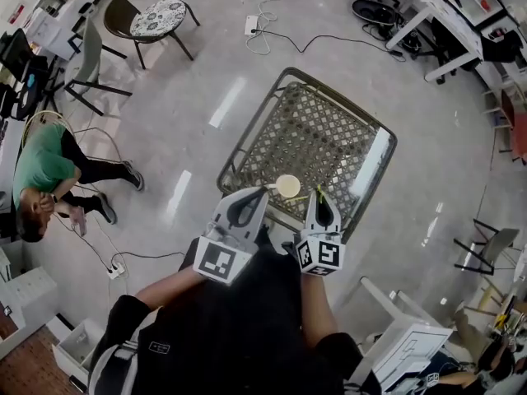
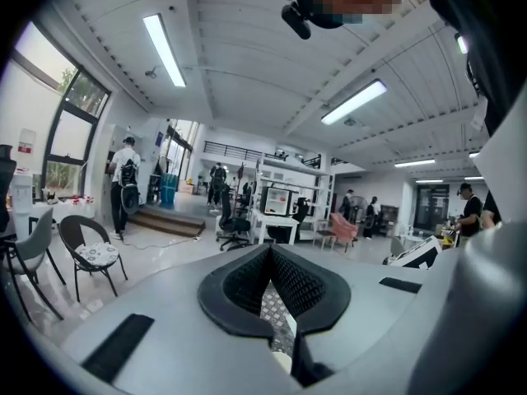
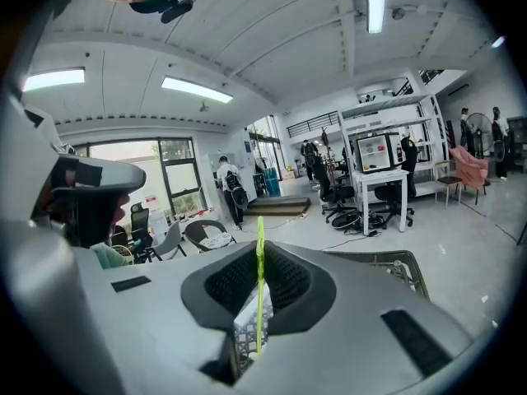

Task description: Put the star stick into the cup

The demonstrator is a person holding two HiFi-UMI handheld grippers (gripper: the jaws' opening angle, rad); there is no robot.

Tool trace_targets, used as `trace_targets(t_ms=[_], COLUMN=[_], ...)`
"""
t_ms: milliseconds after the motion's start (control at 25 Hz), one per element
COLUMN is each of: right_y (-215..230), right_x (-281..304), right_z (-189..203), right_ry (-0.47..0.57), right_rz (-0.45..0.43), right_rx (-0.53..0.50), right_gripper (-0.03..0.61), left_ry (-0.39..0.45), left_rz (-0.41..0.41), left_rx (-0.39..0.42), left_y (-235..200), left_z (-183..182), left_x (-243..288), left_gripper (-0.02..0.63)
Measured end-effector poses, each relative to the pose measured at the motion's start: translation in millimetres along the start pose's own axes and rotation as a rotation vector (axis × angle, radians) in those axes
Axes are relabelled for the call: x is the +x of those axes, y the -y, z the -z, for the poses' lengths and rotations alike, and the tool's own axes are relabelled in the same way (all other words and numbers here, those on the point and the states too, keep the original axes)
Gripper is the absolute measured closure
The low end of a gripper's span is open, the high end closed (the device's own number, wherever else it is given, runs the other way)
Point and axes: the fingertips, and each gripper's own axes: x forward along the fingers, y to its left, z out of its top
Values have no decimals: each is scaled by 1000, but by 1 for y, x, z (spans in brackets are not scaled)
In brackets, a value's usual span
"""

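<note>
A pale cup (image 1: 287, 186) stands on the near edge of the metal mesh table (image 1: 317, 126), seen from above. My right gripper (image 1: 319, 196) is just right of the cup and shut on the yellow-green star stick (image 3: 258, 295). The stick stands upright between the pads, its top above the jaw tips, and shows as a short sliver (image 1: 319, 190) in the head view. My left gripper (image 1: 262, 192) is just left of the cup, its tip at the rim. Its jaws meet at the tips (image 2: 270, 253), with only mesh showing through the gap below.
A person in a green shirt (image 1: 41, 171) crouches on the floor at the left. A round chair (image 1: 152, 15) and a cable with a power strip (image 1: 251, 27) lie beyond the table. A white desk (image 1: 403, 336) stands at the lower right.
</note>
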Motion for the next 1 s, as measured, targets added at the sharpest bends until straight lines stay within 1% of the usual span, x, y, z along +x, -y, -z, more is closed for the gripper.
trace_targets(t_ms=[120,360,640,1000], right_y=[2,6,16,24], right_x=[15,39,61,78], right_z=[6,20,44,75], right_ry=[-21,-58,-118,-186], right_rz=[15,36,49,61], right_rx=[-6,-22,-32,-24], right_gripper=[557,557,557,557], left_ry=[7,-9,-19,-37], left_rz=[-1,1,-13,-10], left_rx=[-11,-24,-51,-42], left_y=[-13,-32,-44,-51], left_z=[-4,2,5,8], left_x=[8,17,24,30], left_gripper=[598,600,598,598])
